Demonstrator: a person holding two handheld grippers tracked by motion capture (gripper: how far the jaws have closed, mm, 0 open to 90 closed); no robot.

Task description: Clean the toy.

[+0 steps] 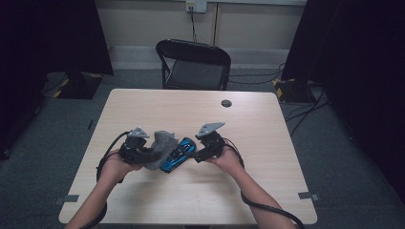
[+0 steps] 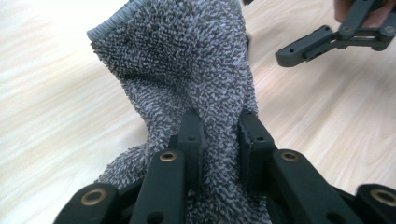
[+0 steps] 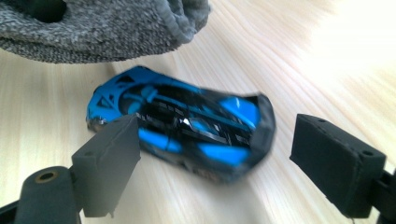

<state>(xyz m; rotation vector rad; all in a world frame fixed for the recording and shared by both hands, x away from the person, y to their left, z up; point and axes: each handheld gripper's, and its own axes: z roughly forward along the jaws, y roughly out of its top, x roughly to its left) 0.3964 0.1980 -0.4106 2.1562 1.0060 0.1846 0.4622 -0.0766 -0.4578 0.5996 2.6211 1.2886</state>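
Two tongs work side by side near the middle of the counter (image 1: 143,105). Left tongs (image 2: 218,140) are clamped on a grey terry cloth (image 2: 187,65), holding it bunched up beside a blue toy car (image 3: 187,126). Right tongs (image 3: 215,163) stand apart, straddling the car, which lies on the wood.

A pale wooden table (image 1: 143,109) fills the middle of the high view, bearing a blue and black toy car (image 1: 178,154) at centre and a small dark round disc (image 1: 226,103) toward its upper right.
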